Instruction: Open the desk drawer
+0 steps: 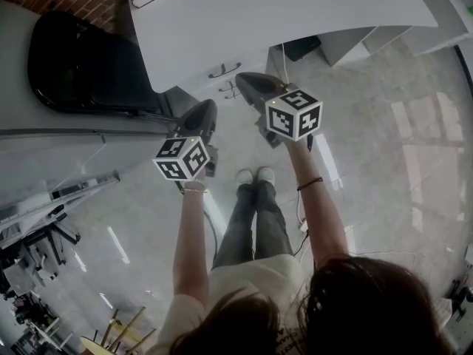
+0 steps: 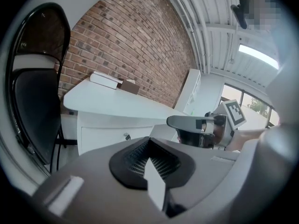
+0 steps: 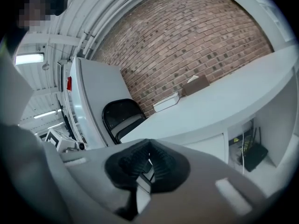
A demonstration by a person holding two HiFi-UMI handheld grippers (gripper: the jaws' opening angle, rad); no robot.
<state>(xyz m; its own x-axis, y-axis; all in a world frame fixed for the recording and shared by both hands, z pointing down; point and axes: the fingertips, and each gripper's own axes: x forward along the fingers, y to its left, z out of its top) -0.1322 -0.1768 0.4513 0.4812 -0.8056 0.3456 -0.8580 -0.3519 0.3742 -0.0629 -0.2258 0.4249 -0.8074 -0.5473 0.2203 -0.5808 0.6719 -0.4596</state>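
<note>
Grippers both closed, empty. Left gripper (image 1: 209, 106) hangs back, right gripper (image 1: 242, 79) nearer, tip just beside drawer handle (image 1: 224, 70). Drawer front (image 2: 105, 138) under desk (image 1: 310, 6), straight ahead. Handle runs crosswise, probably not touched yet.

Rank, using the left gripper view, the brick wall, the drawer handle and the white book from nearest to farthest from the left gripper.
1. Drawer handle, just ahead of the left gripper, slightly left.
2. White book, on the desk, upper left.
3. Brick wall, behind the desk, farthest back.
</note>
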